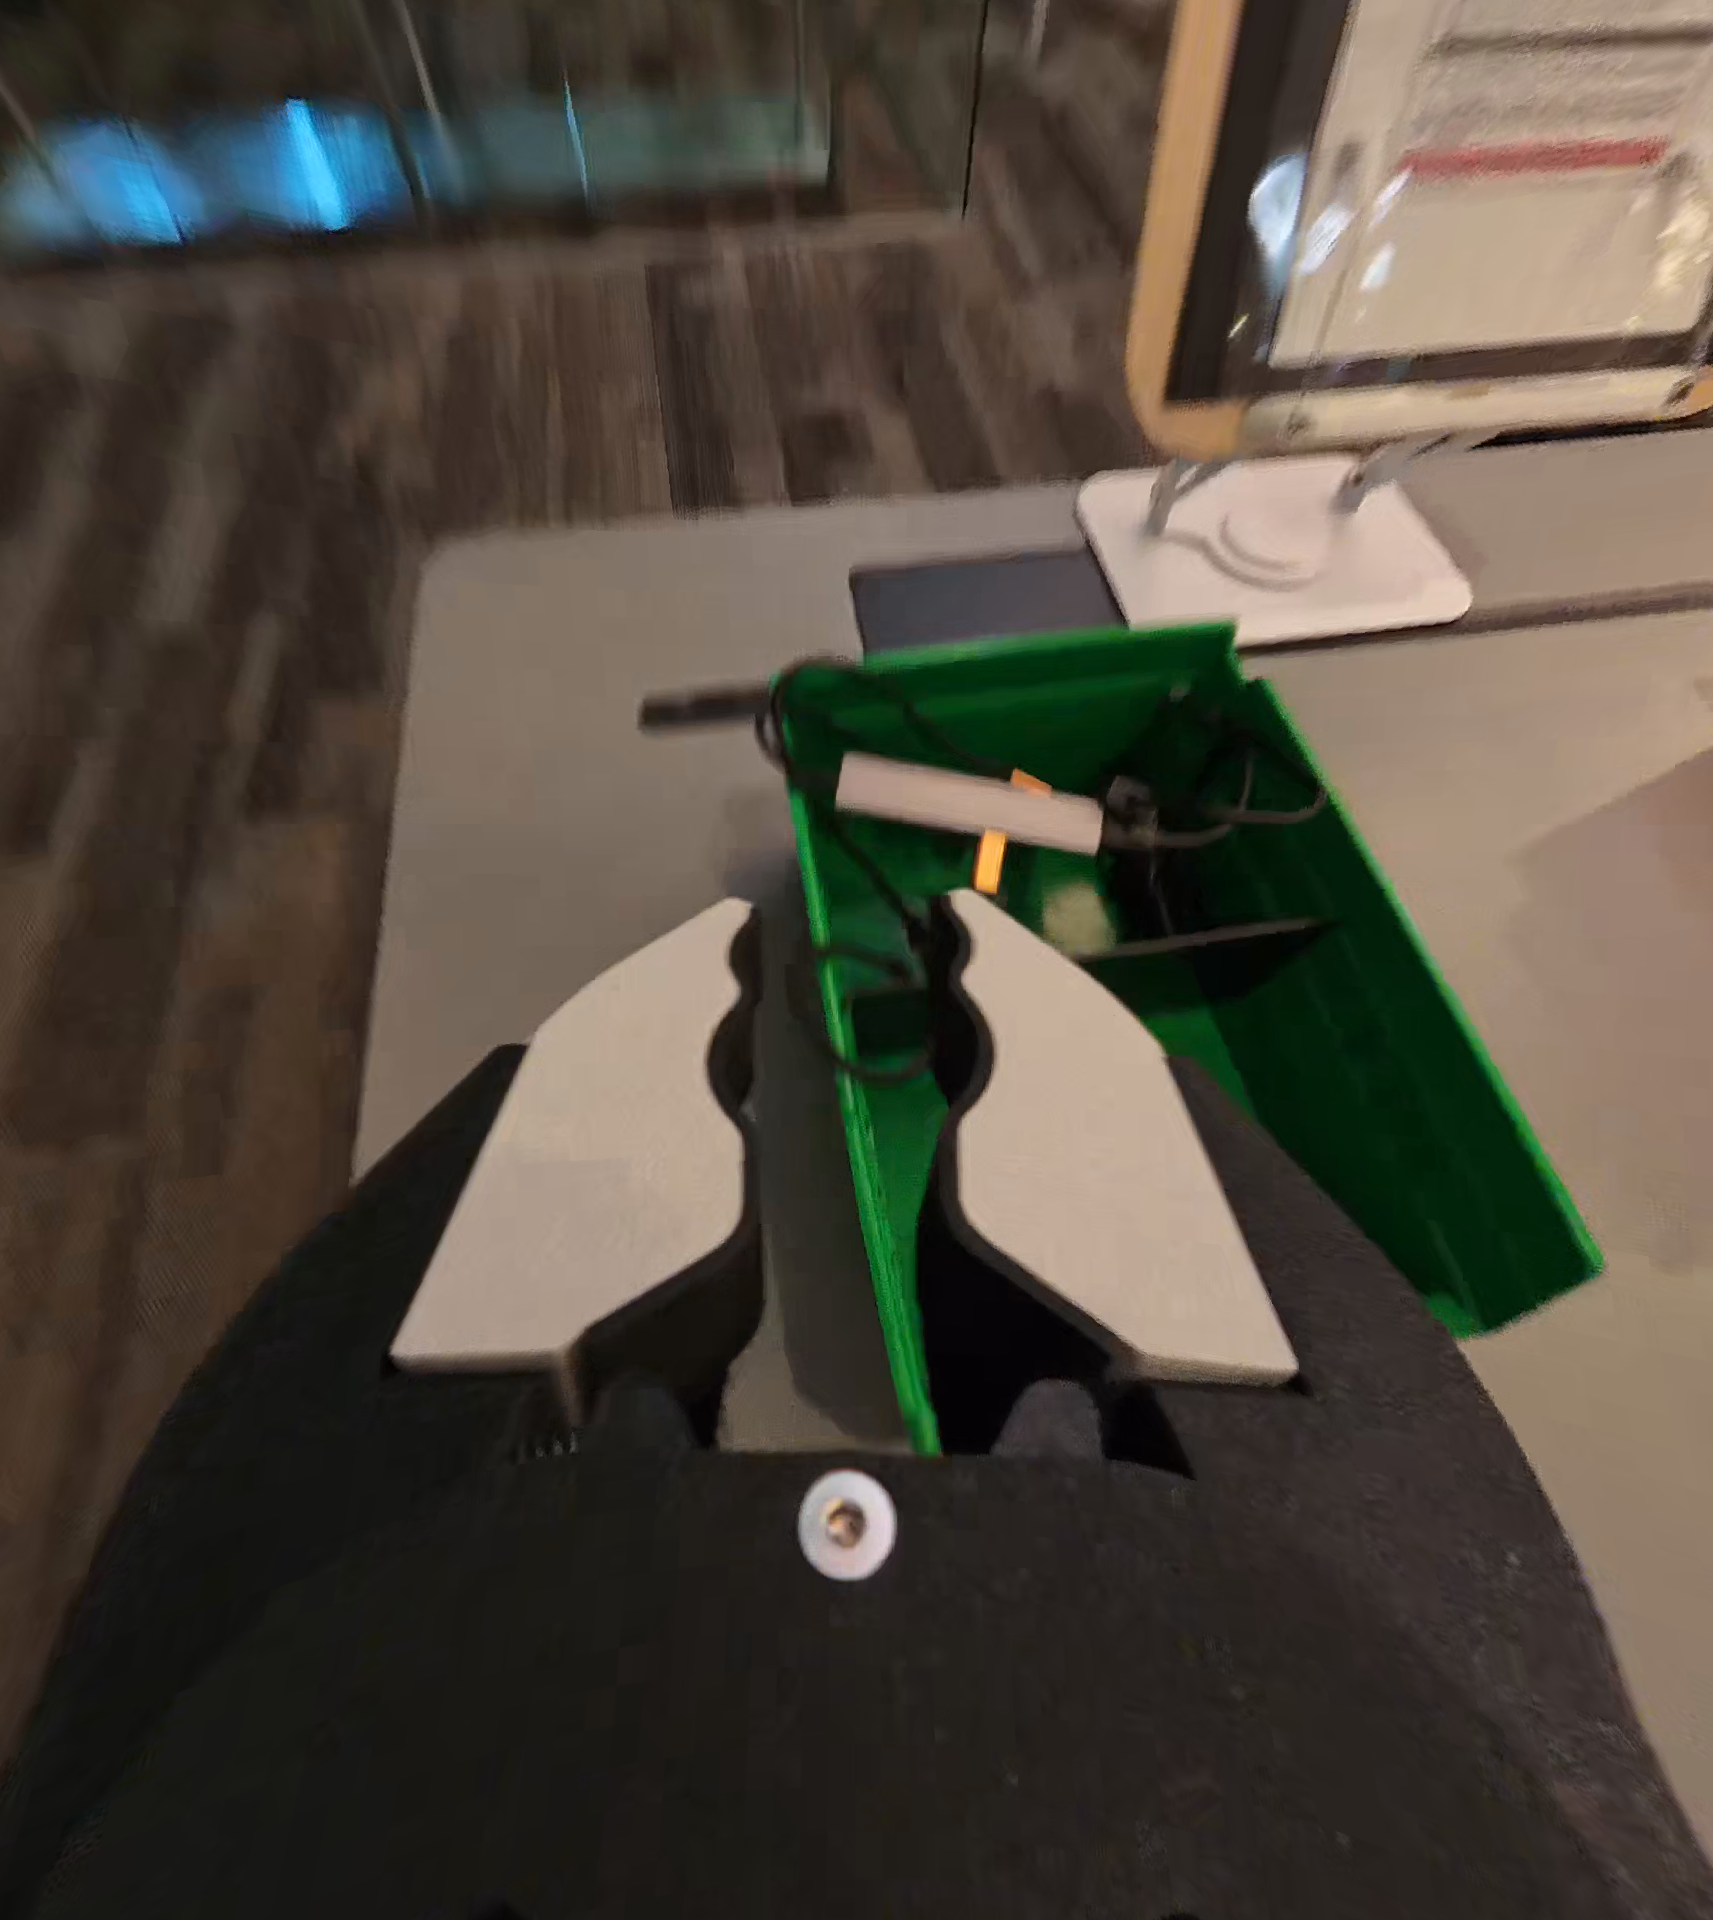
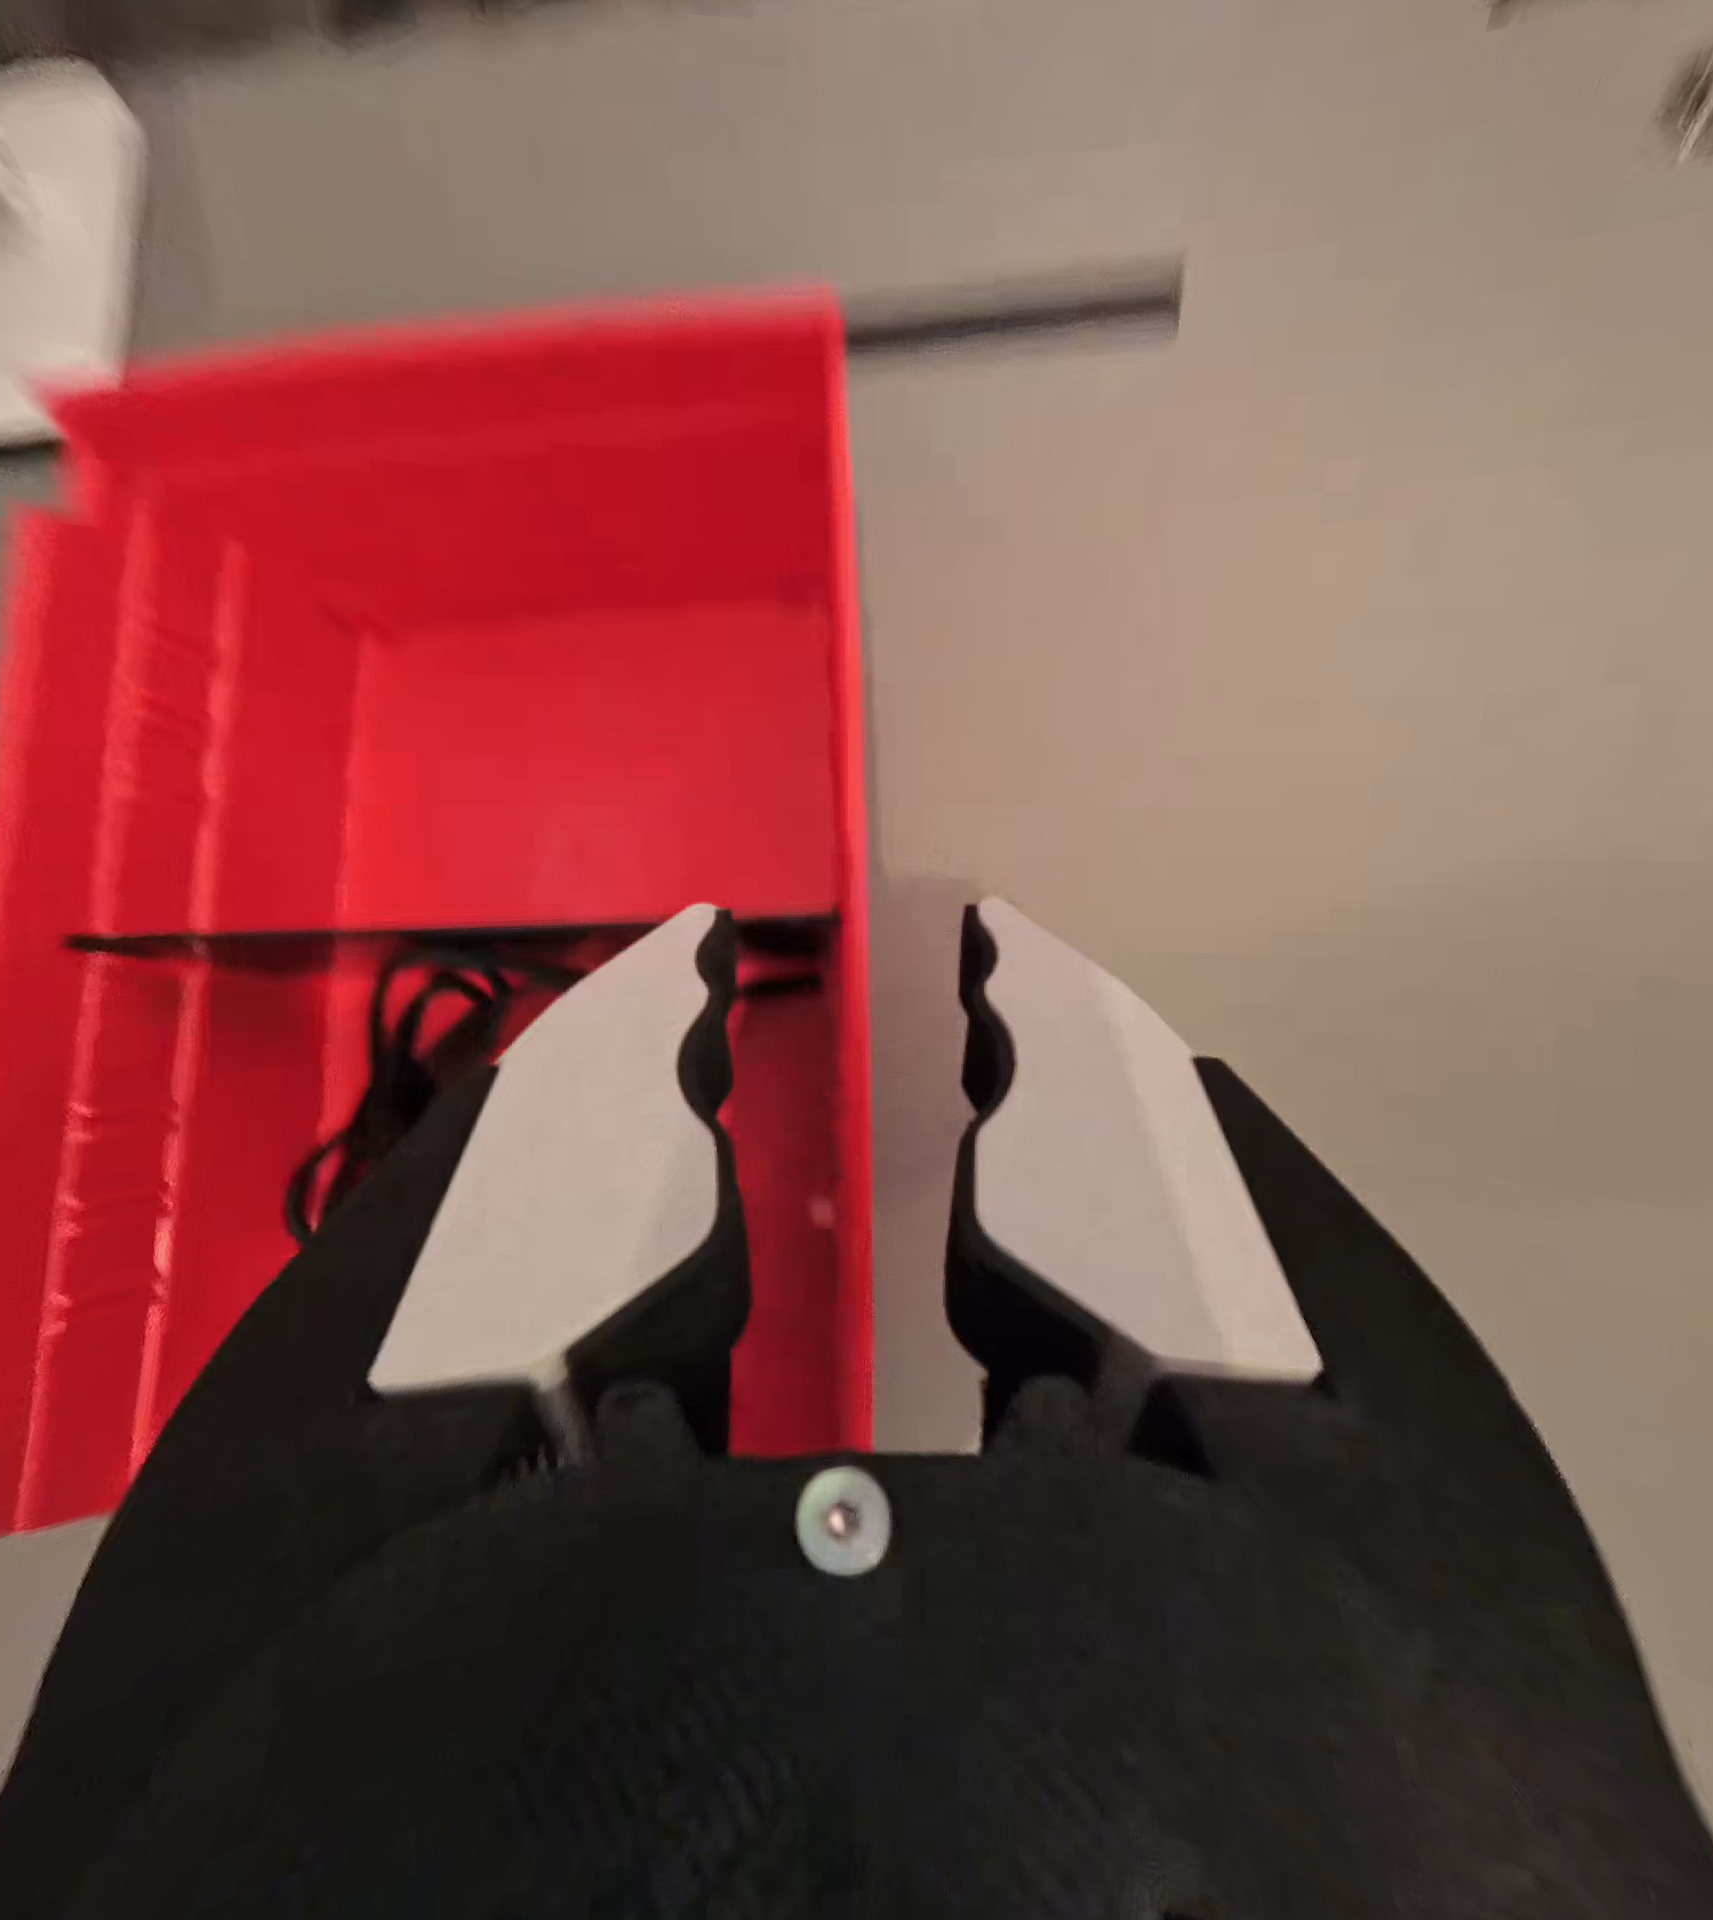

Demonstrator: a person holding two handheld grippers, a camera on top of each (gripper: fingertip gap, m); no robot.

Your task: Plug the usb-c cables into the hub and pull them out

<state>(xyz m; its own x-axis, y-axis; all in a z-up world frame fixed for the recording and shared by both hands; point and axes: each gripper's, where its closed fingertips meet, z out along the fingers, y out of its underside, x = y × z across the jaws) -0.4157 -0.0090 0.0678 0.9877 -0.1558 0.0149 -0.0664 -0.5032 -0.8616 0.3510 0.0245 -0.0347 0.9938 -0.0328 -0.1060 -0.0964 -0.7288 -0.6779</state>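
In the left wrist view a green bin [image 1: 1351, 1039] stands on the grey table. A grey hub [image 1: 966, 805] lies across its far part, with thin black cables [image 1: 867, 873] looped around it and an orange tag [image 1: 989, 860] below it. My left gripper [image 1: 847, 914] is open and empty, its jaws straddling the bin's left wall. In the right wrist view a red bin [image 2: 571, 748] holds a black cable [image 2: 395, 1070] in its near compartment. My right gripper [image 2: 847, 914] is open and empty, its jaws straddling the red bin's right wall. Both views are blurred.
A black divider [image 1: 1216, 940] crosses the green bin, and another [image 2: 312, 943] crosses the red one. A screen on a white stand [image 1: 1278, 551] and a dark pad [image 1: 977, 603] sit behind the green bin. The table's left edge [image 1: 395, 883] drops to carpet.
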